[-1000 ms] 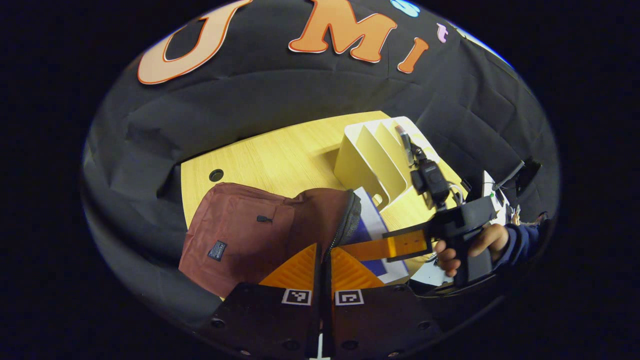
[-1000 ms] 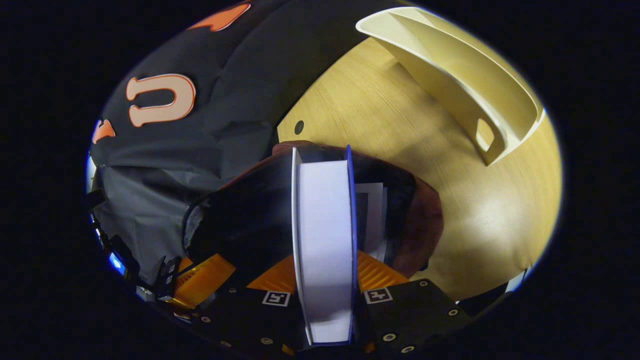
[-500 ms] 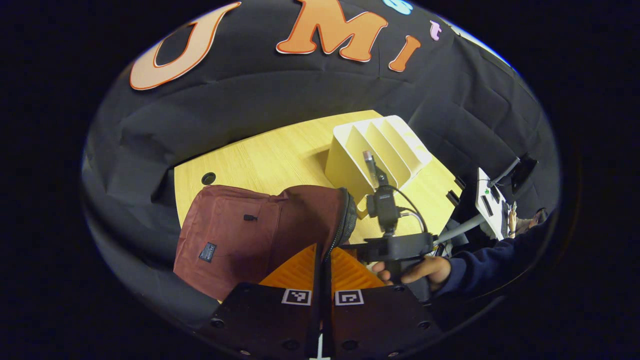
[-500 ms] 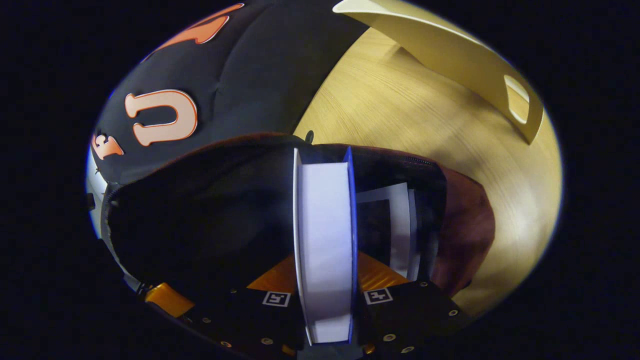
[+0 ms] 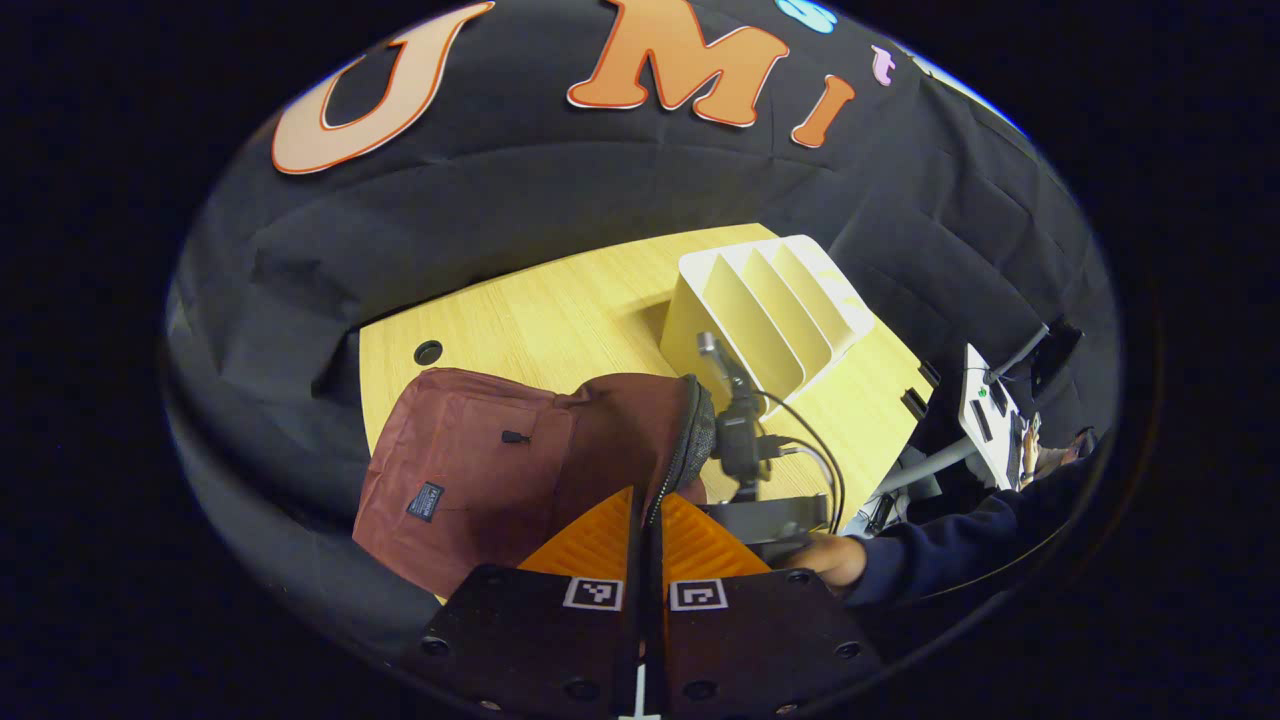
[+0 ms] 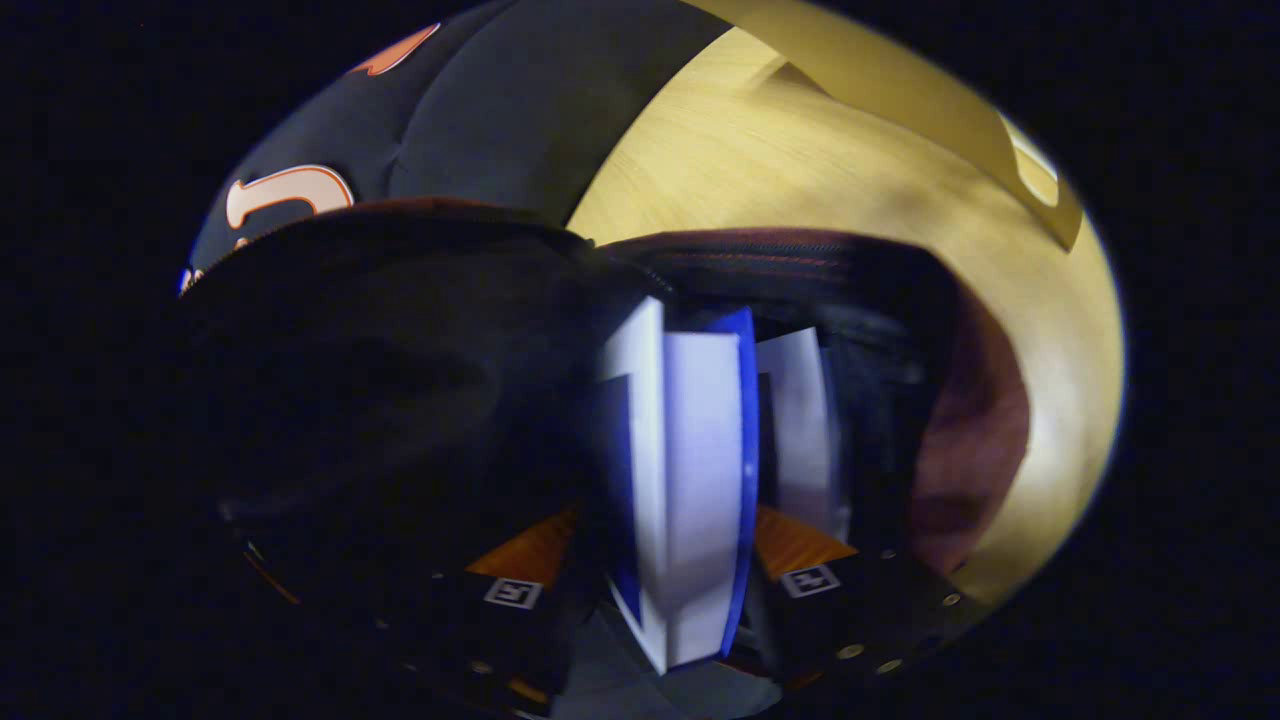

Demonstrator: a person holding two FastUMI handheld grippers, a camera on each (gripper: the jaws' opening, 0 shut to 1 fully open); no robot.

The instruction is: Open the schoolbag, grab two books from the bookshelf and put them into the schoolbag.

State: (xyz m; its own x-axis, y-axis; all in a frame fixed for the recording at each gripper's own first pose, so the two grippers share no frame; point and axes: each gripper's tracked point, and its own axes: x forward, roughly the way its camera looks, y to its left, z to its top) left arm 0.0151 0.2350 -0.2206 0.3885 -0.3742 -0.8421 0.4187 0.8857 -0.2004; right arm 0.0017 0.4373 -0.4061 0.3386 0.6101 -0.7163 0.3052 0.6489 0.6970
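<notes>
While schoolbag (image 5: 520, 470) lies unzipped on table (image 5: 560, 310): first book (image 6: 800, 420) already inside; second book (image 6: 690, 480) pinched by right gripper (image 6: 665, 585), half in. Left gripper (image 5: 645, 520) closed on bag's zipper edge. Bookshelf (image 5: 760, 310) emptied. Remaining: release.

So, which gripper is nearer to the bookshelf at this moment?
Right. The right gripper reaches into the open schoolbag with a book, on the side facing the bookshelf. The left gripper pinches the bag's zipper edge, a little farther back.
</notes>
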